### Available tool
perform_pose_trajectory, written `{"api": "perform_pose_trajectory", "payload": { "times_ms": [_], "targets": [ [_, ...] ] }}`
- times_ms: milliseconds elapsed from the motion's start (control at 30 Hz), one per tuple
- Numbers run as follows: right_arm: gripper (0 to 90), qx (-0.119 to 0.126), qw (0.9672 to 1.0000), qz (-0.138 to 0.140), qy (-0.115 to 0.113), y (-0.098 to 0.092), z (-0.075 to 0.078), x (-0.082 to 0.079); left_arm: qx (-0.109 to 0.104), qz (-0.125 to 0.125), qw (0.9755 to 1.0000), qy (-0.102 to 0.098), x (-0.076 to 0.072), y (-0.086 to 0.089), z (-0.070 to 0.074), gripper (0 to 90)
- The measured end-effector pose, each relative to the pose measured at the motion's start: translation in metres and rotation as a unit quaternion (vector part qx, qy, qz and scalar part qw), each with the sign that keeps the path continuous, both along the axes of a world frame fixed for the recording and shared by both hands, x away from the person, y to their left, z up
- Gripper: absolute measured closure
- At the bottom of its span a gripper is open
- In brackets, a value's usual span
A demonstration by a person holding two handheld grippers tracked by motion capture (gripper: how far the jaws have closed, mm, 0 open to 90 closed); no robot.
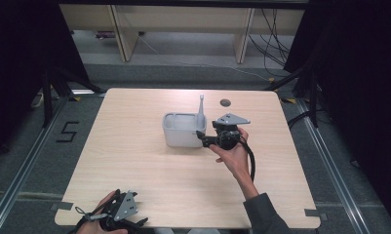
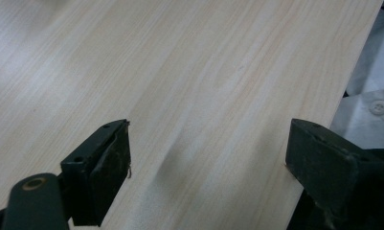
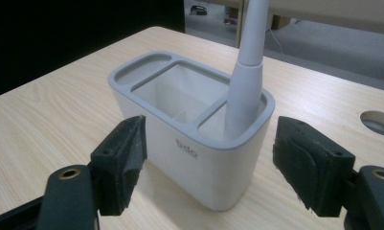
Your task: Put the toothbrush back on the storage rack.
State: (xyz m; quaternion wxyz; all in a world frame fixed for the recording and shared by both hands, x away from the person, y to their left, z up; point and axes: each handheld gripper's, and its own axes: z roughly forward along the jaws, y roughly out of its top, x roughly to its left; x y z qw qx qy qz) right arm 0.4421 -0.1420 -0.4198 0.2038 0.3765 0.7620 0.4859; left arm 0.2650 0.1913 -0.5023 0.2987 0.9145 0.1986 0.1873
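Note:
A pale grey holder (image 1: 182, 129) with several compartments stands upright on the wooden table (image 1: 134, 161), a little behind its middle. A grey tapered handle (image 1: 201, 108) stands upright in the holder's right-end compartment (image 3: 232, 125). My right gripper (image 1: 199, 137) is open just at that end of the holder (image 3: 180, 124), one jaw to each side of it and the pads clear of its walls. My left gripper (image 1: 140, 222) is low over the front left edge of the table. It stands open with only bare wood between its fingers (image 2: 114, 165).
A round cable hole (image 1: 225, 103) lies in the table behind the right gripper, also at the right of its view (image 3: 378, 122). Wooden shelf legs (image 1: 122, 34) and loose cables stand beyond the far edge. The table's front edge (image 2: 352, 81) runs close by the left gripper.

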Motion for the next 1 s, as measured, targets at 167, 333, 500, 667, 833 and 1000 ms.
{"api": "perform_pose_trajectory", "payload": {
  "times_ms": [167,333,500,667,833,1000],
  "targets": [
    [27.0,-0.002,1.0000,-0.003,0.007,0.000,-0.002,-0.003,0.000,0.000,1.0000,-0.001,0.000,0.000,0.000,15.3],
    [26.5,0.002,1.0000,0.005,0.008,0.001,-0.006,-0.006,0.000,0.000,1.0000,-0.001,0.000,0.000,0.000,15.3],
    [25.5,-0.001,0.9999,0.007,0.013,0.003,-0.007,-0.012,0.000,-0.001,1.0000,-0.001,0.000,0.000,0.000,15.3],
    [25.0,-0.004,0.9997,0.020,0.014,0.004,-0.008,-0.016,0.002,-0.001,1.0000,0.000,0.000,0.000,0.000,15.3],
    [24.9,-0.006,0.9996,0.023,0.013,0.006,-0.010,-0.020,0.001,-0.001,1.0000,0.000,0.000,0.000,0.000,15.3],
    [24.9,-0.005,0.9996,0.021,0.020,0.007,-0.011,-0.026,0.002,-0.001,1.0000,-0.001,0.000,0.000,0.000,15.3]
  ]
}}
